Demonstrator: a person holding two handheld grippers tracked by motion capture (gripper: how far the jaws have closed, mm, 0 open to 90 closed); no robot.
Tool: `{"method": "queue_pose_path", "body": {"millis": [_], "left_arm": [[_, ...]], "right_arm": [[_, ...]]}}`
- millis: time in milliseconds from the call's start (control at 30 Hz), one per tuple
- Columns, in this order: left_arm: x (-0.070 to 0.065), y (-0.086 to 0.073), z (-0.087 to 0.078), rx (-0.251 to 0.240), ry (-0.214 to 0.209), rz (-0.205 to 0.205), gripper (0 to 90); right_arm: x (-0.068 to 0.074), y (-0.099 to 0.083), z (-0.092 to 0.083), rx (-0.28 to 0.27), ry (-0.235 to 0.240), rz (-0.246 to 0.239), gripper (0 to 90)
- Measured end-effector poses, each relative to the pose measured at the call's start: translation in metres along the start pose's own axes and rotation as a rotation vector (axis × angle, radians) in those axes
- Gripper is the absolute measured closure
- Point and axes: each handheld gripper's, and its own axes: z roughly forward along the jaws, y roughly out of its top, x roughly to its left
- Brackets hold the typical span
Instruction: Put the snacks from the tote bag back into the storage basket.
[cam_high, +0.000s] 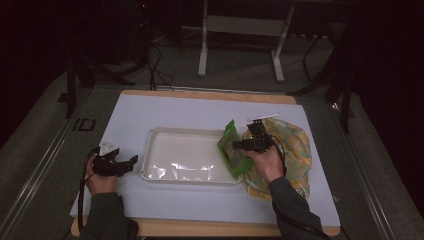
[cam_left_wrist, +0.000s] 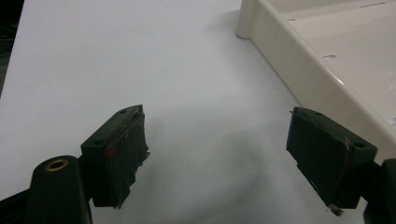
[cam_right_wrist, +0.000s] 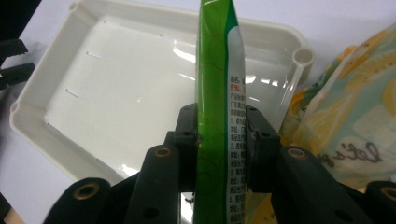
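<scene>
Nearest the person, the left gripper (cam_high: 121, 165) rests on the white sheet covering the table (cam_high: 165, 107), jaws spread wide and empty, just beside the shallow cream plastic tray (cam_high: 150, 150). The right gripper (cam_high: 239, 145) is clenched on a flat green foil packet (cam_right_wrist: 219, 93), held edge-up at the tray's right rim, beside a yellow-and-green patterned plastic bag (cam_high: 295, 145). The grip looks narrow, so the packet could probably pivot or slip if swung quickly, or catch the rim if lowered too soon. Beyond the wooden table edge lie grey carpet, trailing cables and white stand legs (cam_high: 202, 55) in a dark room.
</scene>
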Motion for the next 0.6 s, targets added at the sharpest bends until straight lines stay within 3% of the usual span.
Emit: {"method": "queue_pose_path", "body": {"millis": [600], "left_arm": [[0.000, 0.000, 0.000, 0.001, 0.002, 0.001, 20.4]], "right_arm": [[-0.006, -0.016, -0.010, 0.026, -0.002, -0.002, 59.6]]}}
